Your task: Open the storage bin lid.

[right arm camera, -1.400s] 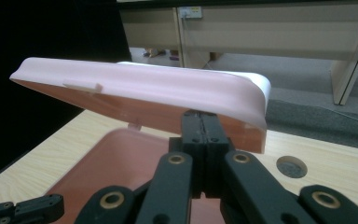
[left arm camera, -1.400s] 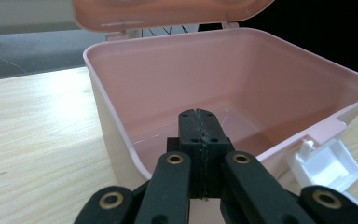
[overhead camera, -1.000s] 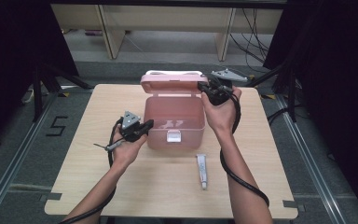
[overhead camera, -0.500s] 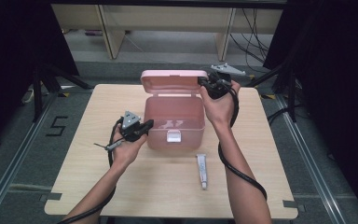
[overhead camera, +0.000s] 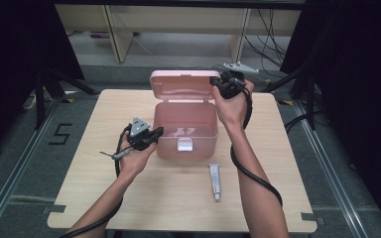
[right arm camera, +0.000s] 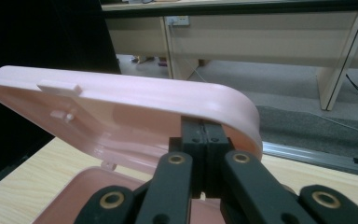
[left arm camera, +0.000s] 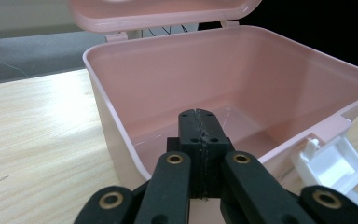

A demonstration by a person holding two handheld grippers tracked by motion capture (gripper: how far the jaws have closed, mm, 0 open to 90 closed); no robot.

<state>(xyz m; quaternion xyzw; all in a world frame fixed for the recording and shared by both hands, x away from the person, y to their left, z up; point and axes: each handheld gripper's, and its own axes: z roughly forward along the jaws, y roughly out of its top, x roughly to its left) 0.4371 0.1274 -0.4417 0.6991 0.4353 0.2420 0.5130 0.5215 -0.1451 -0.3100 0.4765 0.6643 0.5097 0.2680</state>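
A pink plastic box [overhead camera: 186,131] stands open mid-table, its white latch [overhead camera: 184,145] facing me. The lid [overhead camera: 183,87] stands raised at the back. My right gripper [overhead camera: 217,84] is shut, its tips tucked under the lid's right rim; in the right gripper view the lid [right arm camera: 135,100] lies across the top of the shut right gripper [right arm camera: 204,128]. My left gripper [overhead camera: 156,132] is shut at the box's left front corner. In the left gripper view the left gripper [left arm camera: 199,121] points over the rim into the bare box [left arm camera: 121,93].
A small white tube [overhead camera: 215,179] lies on the wooden table [overhead camera: 94,188] in front of the box, to the right. A shelf unit [overhead camera: 178,25] stands on the floor beyond the far edge. Dark curtains hang at both sides.
The lid has swung up and back to stand more upright, with my right gripper following it up and slightly left. The left gripper has stayed at the box's left corner.
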